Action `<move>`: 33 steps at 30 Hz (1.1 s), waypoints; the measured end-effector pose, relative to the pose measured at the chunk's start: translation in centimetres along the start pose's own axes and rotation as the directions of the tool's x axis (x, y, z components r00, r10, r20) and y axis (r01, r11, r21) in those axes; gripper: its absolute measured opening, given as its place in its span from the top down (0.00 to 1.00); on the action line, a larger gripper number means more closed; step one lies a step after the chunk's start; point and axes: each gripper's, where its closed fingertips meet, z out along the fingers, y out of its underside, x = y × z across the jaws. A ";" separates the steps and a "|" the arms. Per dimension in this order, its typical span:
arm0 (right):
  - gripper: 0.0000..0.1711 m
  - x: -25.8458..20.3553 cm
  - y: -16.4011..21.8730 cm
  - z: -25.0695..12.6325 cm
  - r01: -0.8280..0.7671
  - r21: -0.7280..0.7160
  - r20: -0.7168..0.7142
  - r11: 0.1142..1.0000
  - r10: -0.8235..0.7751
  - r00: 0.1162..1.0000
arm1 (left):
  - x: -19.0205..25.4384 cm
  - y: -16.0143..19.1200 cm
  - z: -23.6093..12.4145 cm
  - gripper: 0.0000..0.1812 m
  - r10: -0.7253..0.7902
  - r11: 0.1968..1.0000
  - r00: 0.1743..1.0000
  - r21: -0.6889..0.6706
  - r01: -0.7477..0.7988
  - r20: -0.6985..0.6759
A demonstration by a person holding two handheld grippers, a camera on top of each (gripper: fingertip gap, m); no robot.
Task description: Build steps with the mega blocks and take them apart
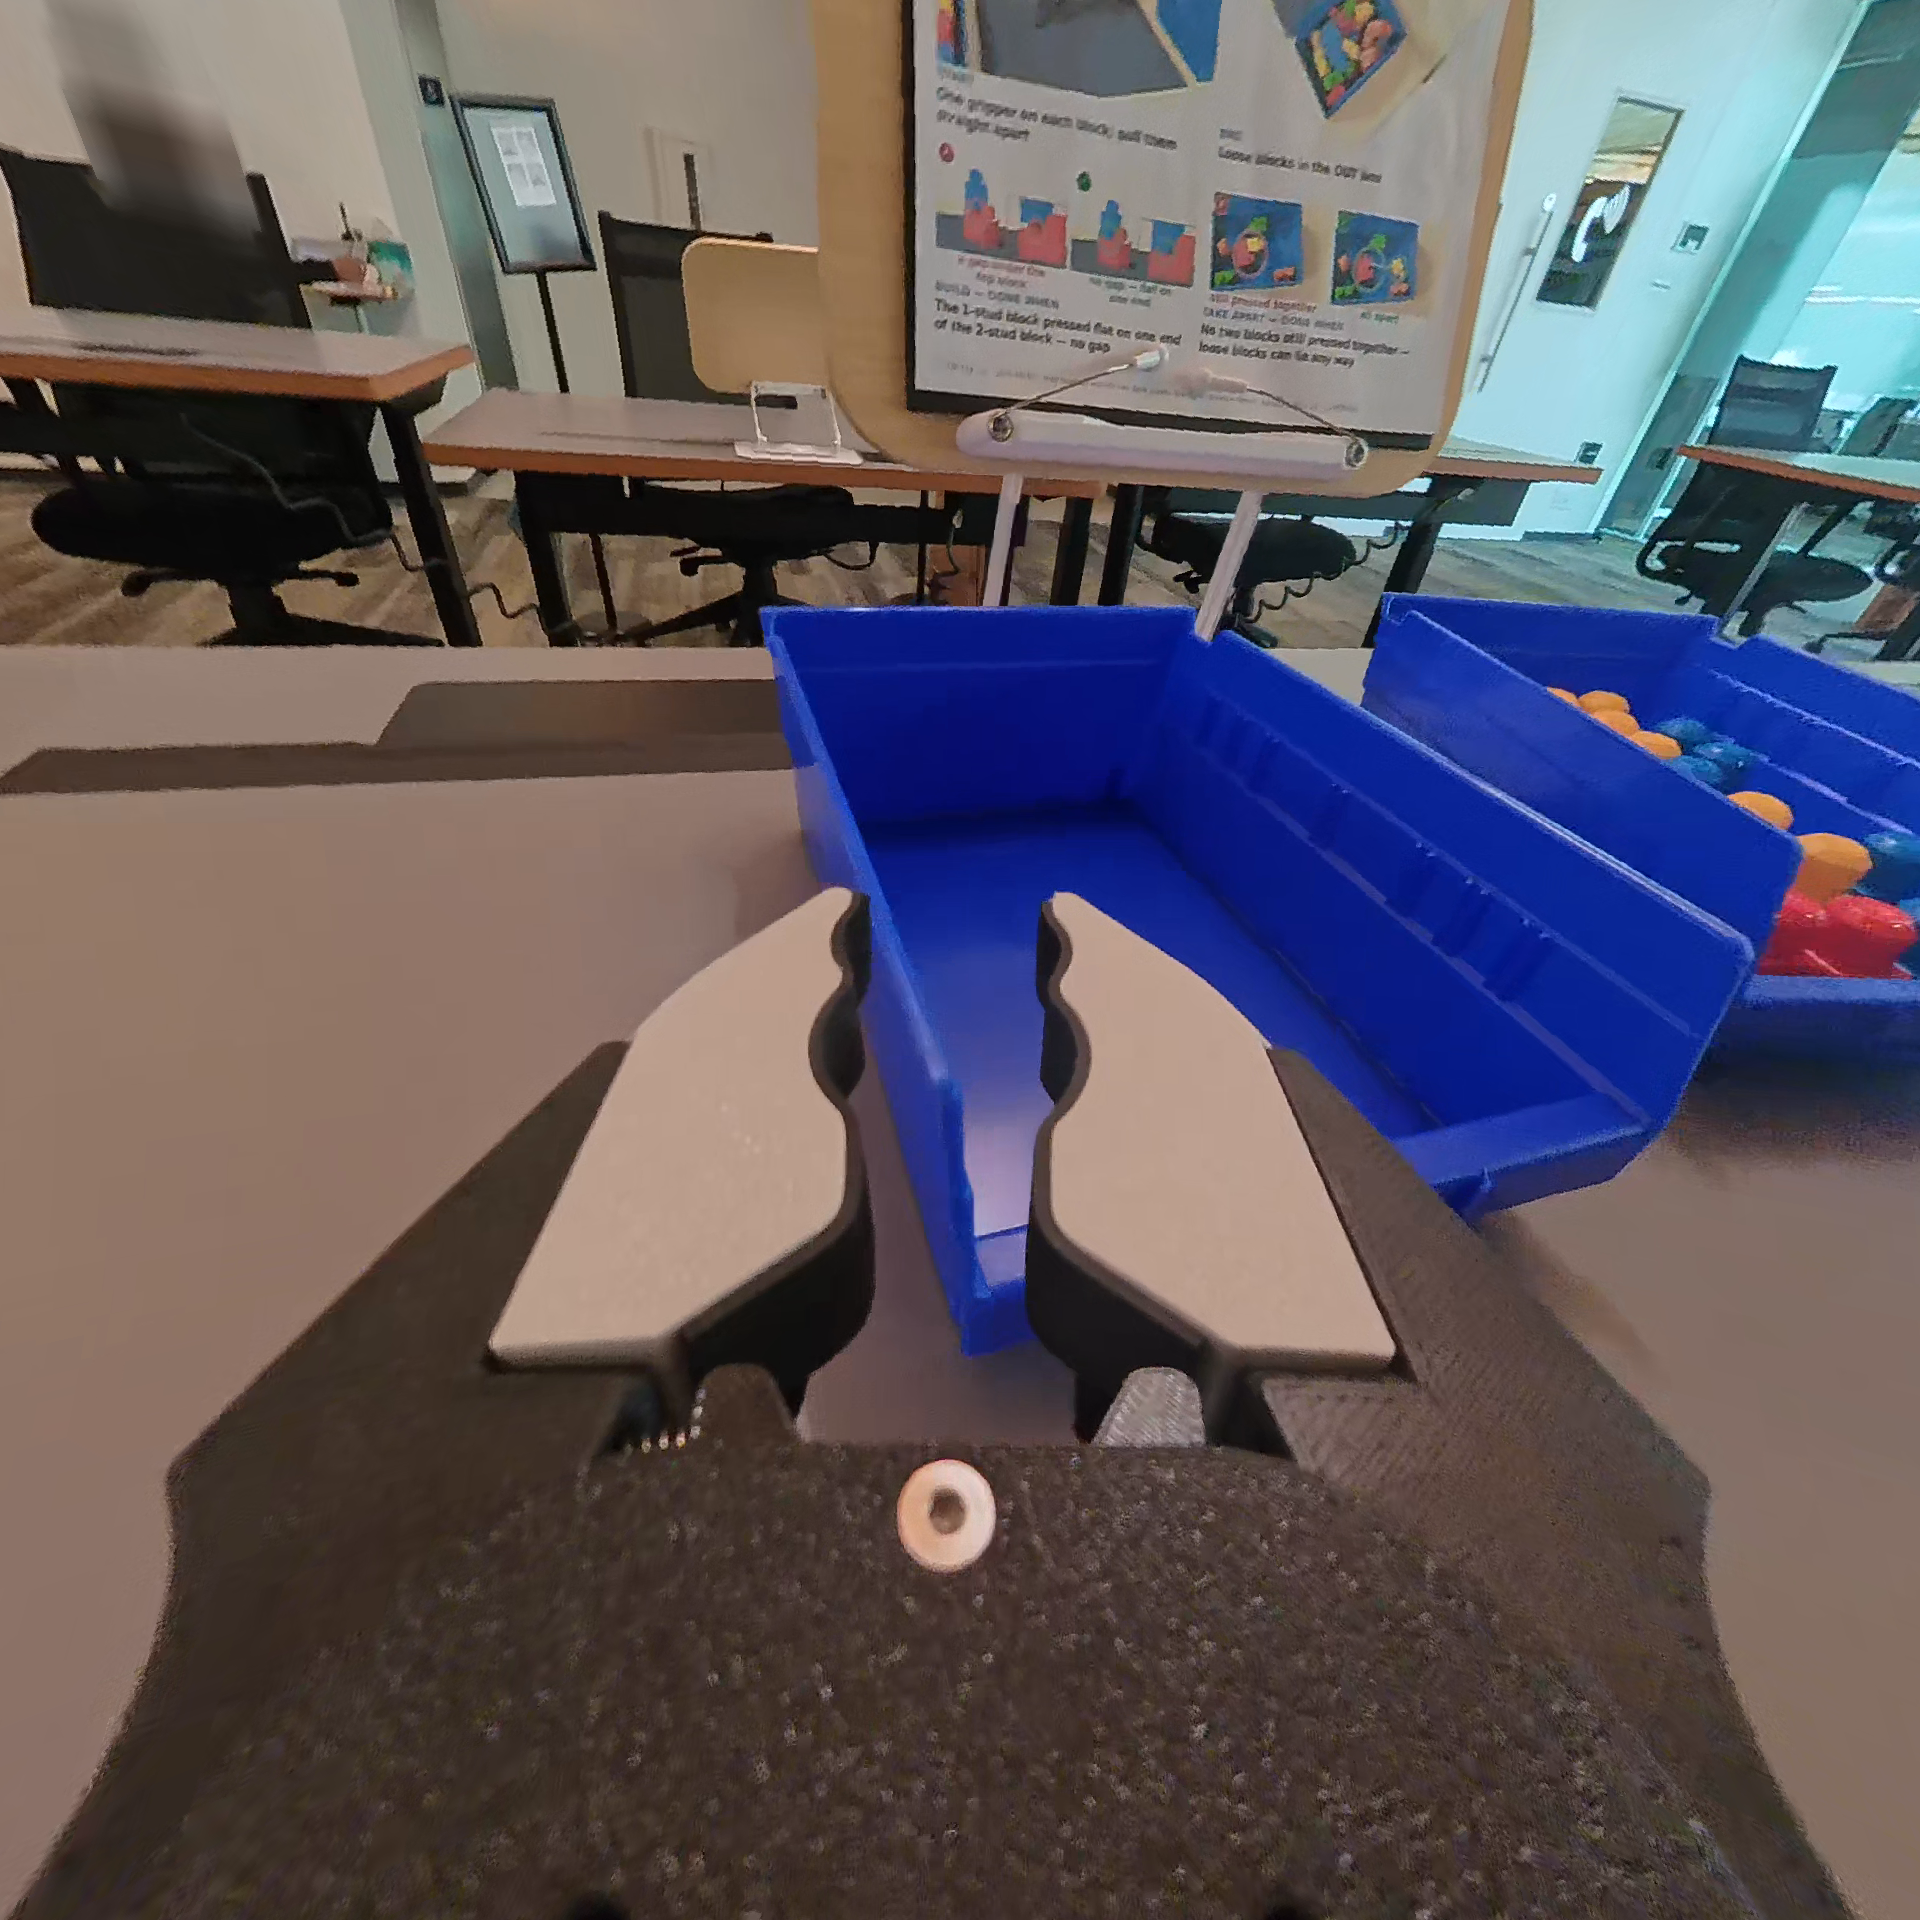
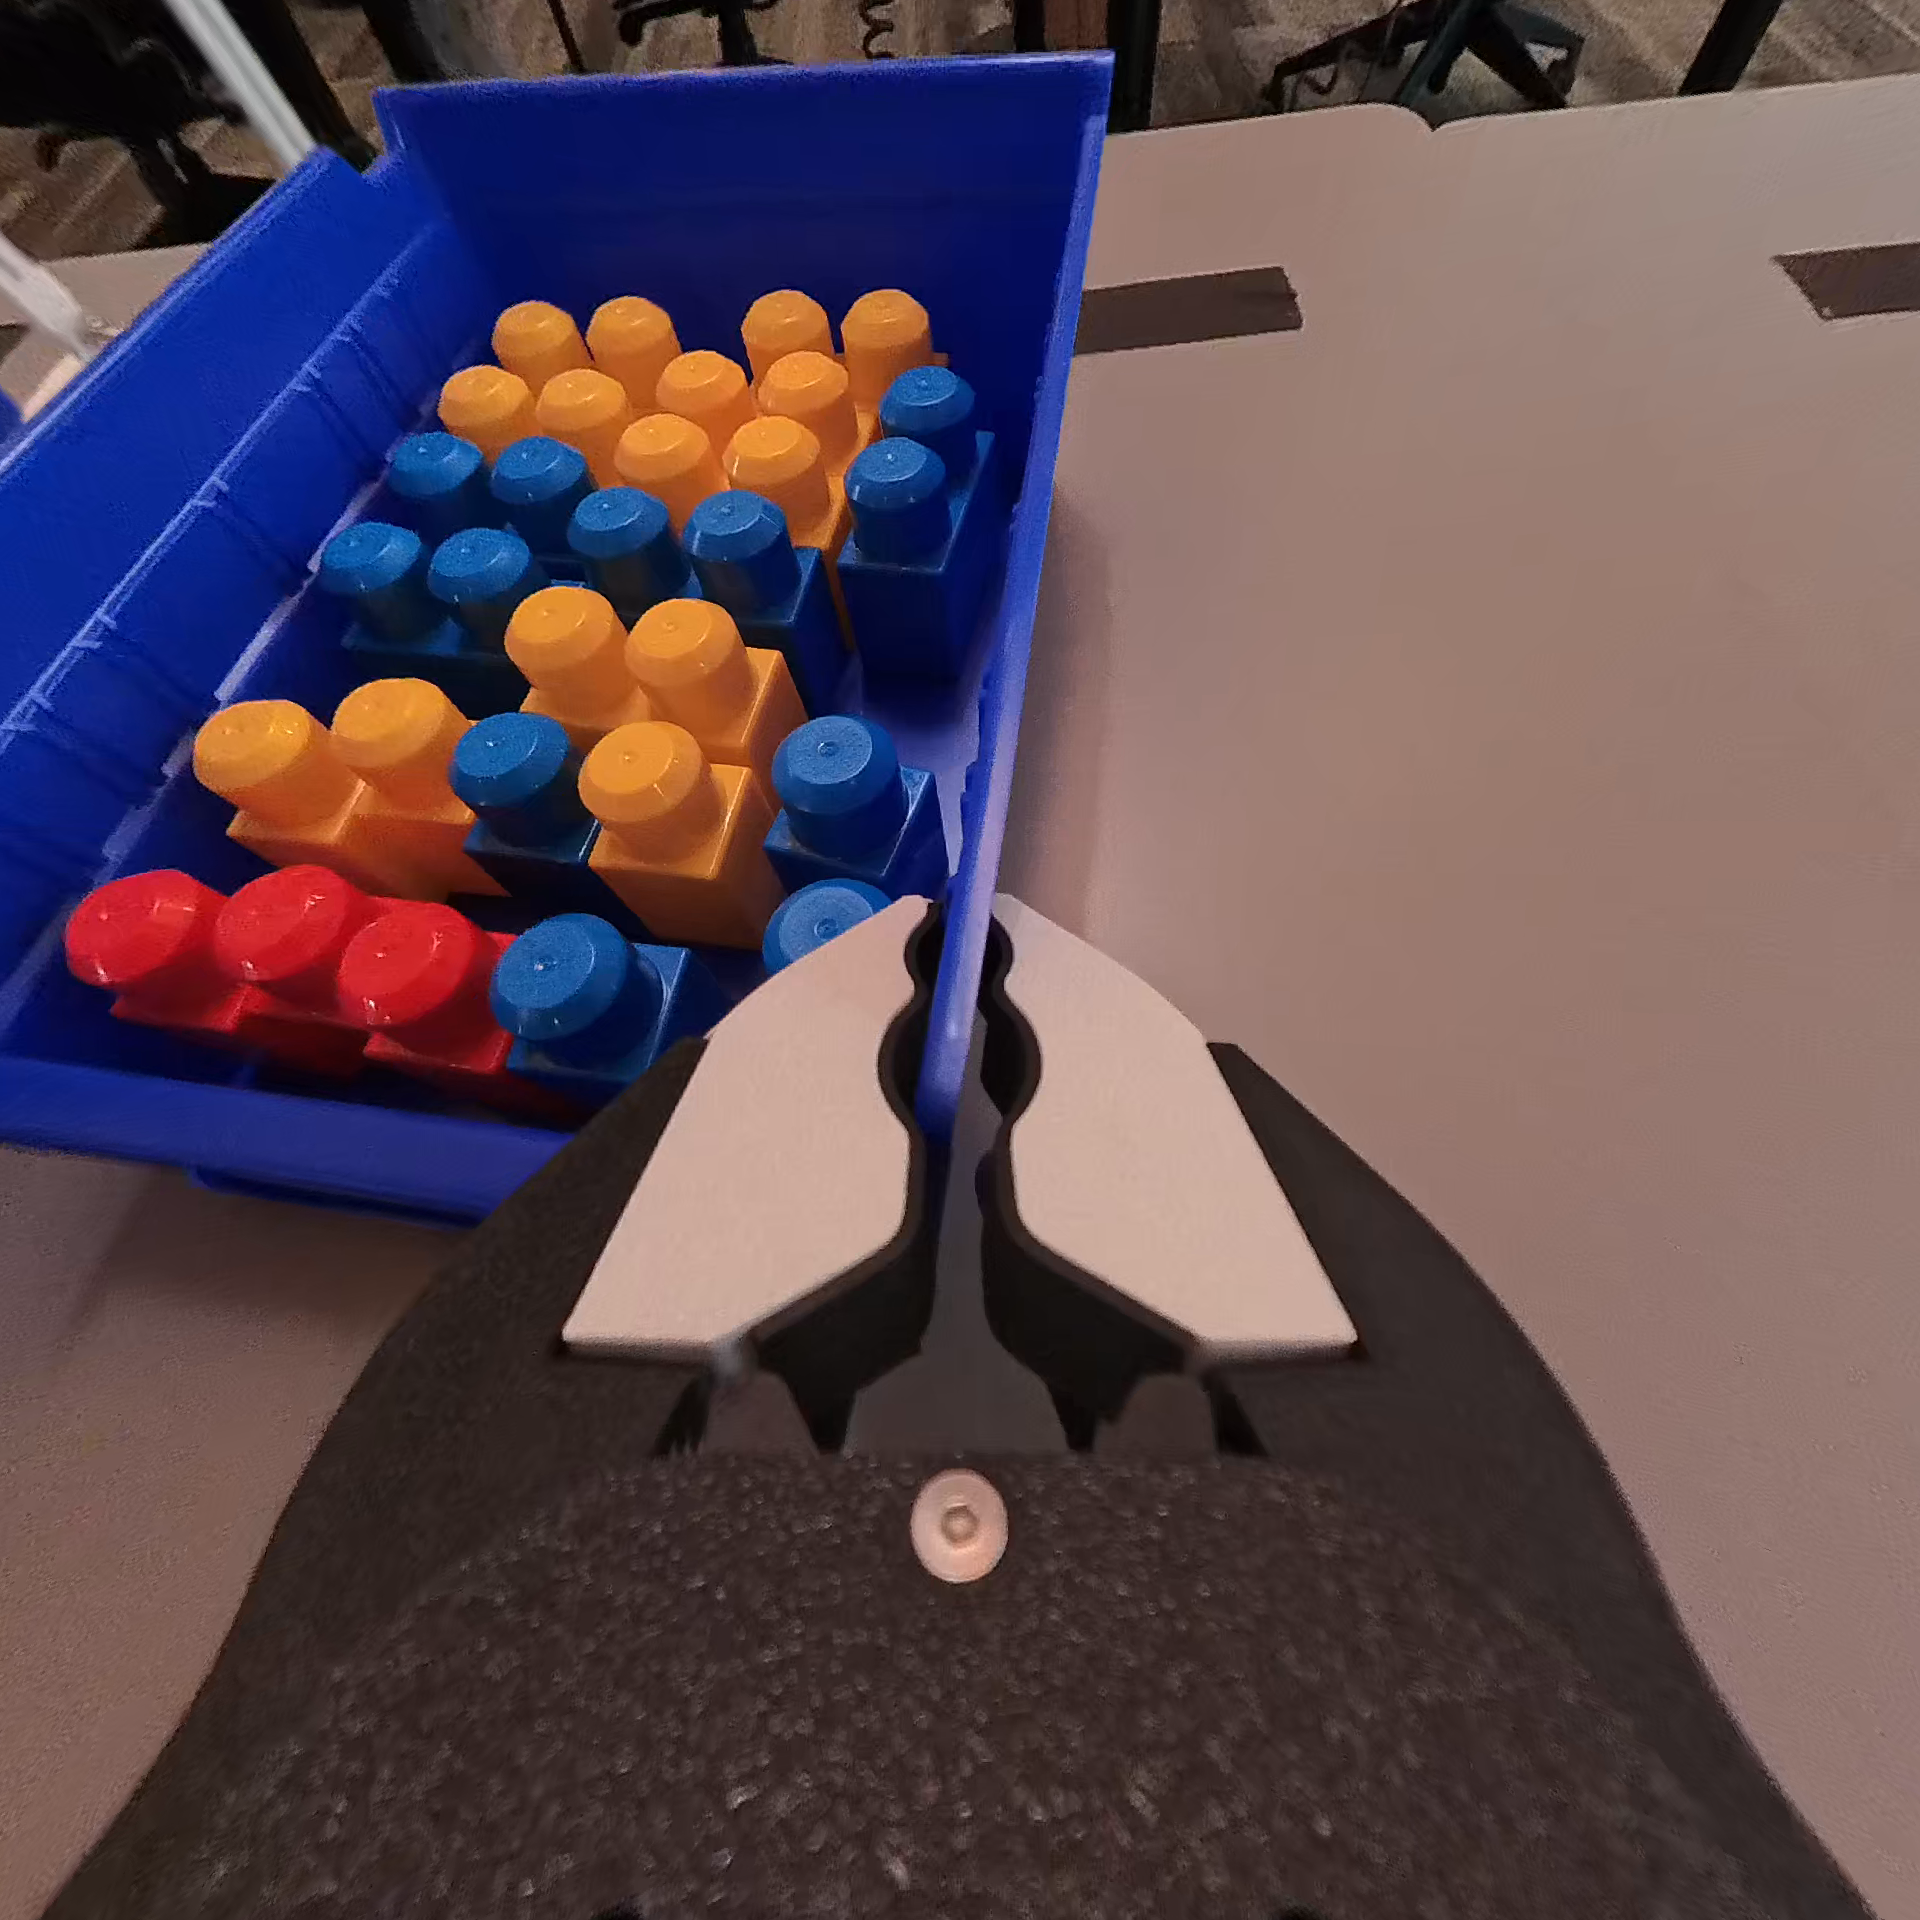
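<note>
An empty blue bin (image 1: 1351, 883) stands on the table in the left wrist view. My left gripper (image 1: 951, 909) is open astride its left wall, one finger outside and one inside. A second blue bin (image 2: 727, 187) holds several mega blocks standing studs up: orange blocks (image 2: 675, 821), blue blocks (image 2: 566, 982) and red blocks (image 2: 281, 935). My right gripper (image 2: 961, 909) is closed on this bin's right wall near its front corner. The second bin also shows in the left wrist view (image 1: 1558, 790), to the right of the empty one.
The grey table (image 2: 1455, 727) stretches right of the full bin, with dark tape patches (image 2: 1184, 307) near its far edge. An instruction board (image 1: 1164, 208) stands on thin legs behind the empty bin. Desks and office chairs stand beyond the table. One gripper's finger ends stand about 50 centimeters off the other's.
</note>
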 end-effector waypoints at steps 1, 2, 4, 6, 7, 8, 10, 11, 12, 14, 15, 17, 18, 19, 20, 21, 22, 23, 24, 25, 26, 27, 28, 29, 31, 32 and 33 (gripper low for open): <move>0.97 -0.3 0.4 -0.6 0.009 -0.001 0.006 1.000 -0.009 1.000 | 0.2 -0.1 0.0 0.84 0.018 1.000 1.000 0.003 -0.018 -0.003; 0.97 -0.6 0.7 -1.2 0.020 -0.004 0.012 1.000 -0.020 1.000 | 0.6 -0.2 0.0 0.84 0.033 0.999 0.999 0.005 -0.033 -0.010; 0.97 -1.5 1.5 -2.4 0.033 -0.007 0.029 0.999 -0.033 0.999 | 1.3 -0.4 0.0 0.84 0.061 0.998 0.998 0.009 -0.061 -0.025; 0.97 -2.5 2.2 -3.4 0.041 -0.006 0.055 0.999 -0.040 0.998 | 1.9 -0.6 -0.1 0.84 0.100 0.995 0.994 0.015 -0.100 -0.034; 0.97 -3.0 2.5 -3.8 0.043 -0.003 0.067 0.999 -0.043 0.997 | 2.3 -0.8 -0.1 0.84 0.121 0.993 0.992 0.017 -0.120 -0.045; 0.97 -3.5 2.8 -4.2 0.044 -0.002 0.077 0.999 -0.044 0.996 | 2.9 -0.9 -0.2 0.85 0.139 0.990 0.988 0.025 -0.138 -0.066; 0.97 -4.3 3.3 -4.9 0.048 -0.001 0.086 0.999 -0.048 0.995 | 4.3 -1.2 -0.5 0.86 0.172 0.985 0.979 0.033 -0.170 -0.111; 0.97 -4.7 3.5 -5.2 0.049 -0.002 0.087 0.999 -0.049 0.995 | 5.3 -1.3 -0.6 0.86 0.190 0.982 0.971 0.026 -0.188 -0.142; 0.97 -5.0 3.7 -5.6 0.050 -0.002 0.085 0.999 -0.050 0.995 | 6.3 -1.3 -0.8 0.86 0.204 0.979 0.963 0.017 -0.204 -0.175; 0.97 -5.6 4.1 -6.2 0.046 -0.001 0.082 0.999 -0.046 0.996 | 8.6 -1.4 -1.4 0.86 0.234 0.971 0.942 0.011 -0.238 -0.241; 0.97 -5.8 4.3 -6.4 0.045 -0.001 0.080 0.999 -0.045 0.996 | 9.7 -1.2 -1.8 0.86 0.244 0.968 0.931 0.005 -0.252 -0.270; 0.97 -6.2 4.5 -6.8 0.048 -0.002 0.075 0.999 -0.048 0.996 | 12.2 -0.4 -2.4 0.87 0.230 0.966 0.913 -0.032 -0.256 -0.338; 0.97 -6.4 4.6 -7.0 0.049 -0.002 0.075 0.999 -0.049 0.996 | 13.6 0.3 -2.8 0.86 0.212 0.965 0.899 -0.062 -0.254 -0.383; 0.97 -6.6 4.7 -7.1 0.052 -0.002 0.075 0.999 -0.051 0.996 | 15.1 1.3 -3.1 0.85 0.192 0.962 0.885 -0.095 -0.254 -0.424; 0.97 -6.7 4.8 -7.1 0.053 -0.001 0.077 0.999 -0.053 0.996 | 16.5 2.3 -3.3 0.84 0.180 0.957 0.872 -0.125 -0.262 -0.456; 0.97 -6.8 4.8 -7.2 0.052 0.000 0.079 0.999 -0.052 0.995 | 17.6 3.3 -3.4 0.83 0.178 0.951 0.865 -0.144 -0.274 -0.470; 0.97 -6.9 4.9 -7.3 0.051 0.001 0.082 0.999 -0.051 0.995 | 18.4 4.1 -3.3 0.82 0.180 0.947 0.862 -0.153 -0.282 -0.475; 0.97 -6.9 5.0 -7.4 0.052 0.002 0.083 0.999 -0.052 0.995 | 19.1 4.9 -3.1 0.81 0.178 0.944 0.862 -0.165 -0.286 -0.475; 0.97 -7.0 5.1 -7.6 0.054 0.002 0.085 0.999 -0.054 0.995 | 19.7 5.6 -2.9 0.78 0.169 0.940 0.862 -0.185 -0.287 -0.478; 0.97 -7.1 5.2 -7.7 0.057 0.001 0.087 0.998 -0.057 0.995 | 20.1 6.3 -2.8 0.75 0.158 0.937 0.864 -0.204 -0.284 -0.479; 0.97 -7.2 5.3 -7.9 0.060 0.001 0.090 0.998 -0.060 0.994 | 20.5 6.8 -2.6 0.73 0.149 0.936 0.864 -0.214 -0.280 -0.481; 0.97 -7.2 5.4 -8.0 0.060 0.001 0.093 0.998 -0.060 0.994 | 20.9 7.0 -2.5 0.71 0.142 0.936 0.864 -0.217 -0.276 -0.484; 0.97 -7.3 5.5 -8.1 0.058 0.002 0.095 0.998 -0.058 0.994 | 21.3 7.2 -2.5 0.71 0.139 0.938 0.862 -0.215 -0.272 -0.488; 0.97 -7.3 5.6 -8.2 0.059 0.002 0.095 0.998 -0.058 0.994 | 21.6 7.3 -2.5 0.72 0.137 0.939 0.861 -0.213 -0.270 -0.489; 0.97 -7.4 5.7 -8.4 0.060 0.004 0.093 0.998 -0.060 0.994 | 21.9 7.4 -2.3 0.75 0.140 0.943 0.864 -0.201 -0.265 -0.483; 0.97 -7.5 5.7 -8.4 0.059 0.005 0.094 0.998 -0.059 0.994 | 22.0 7.4 -2.1 0.76 0.142 0.943 0.866 -0.199 -0.265 -0.480; 0.97 -7.5 5.6 -8.4 0.056 0.007 0.096 0.998 -0.057 0.994 | 22.0 7.6 -1.8 0.77 0.146 0.942 0.868 -0.200 -0.268 -0.474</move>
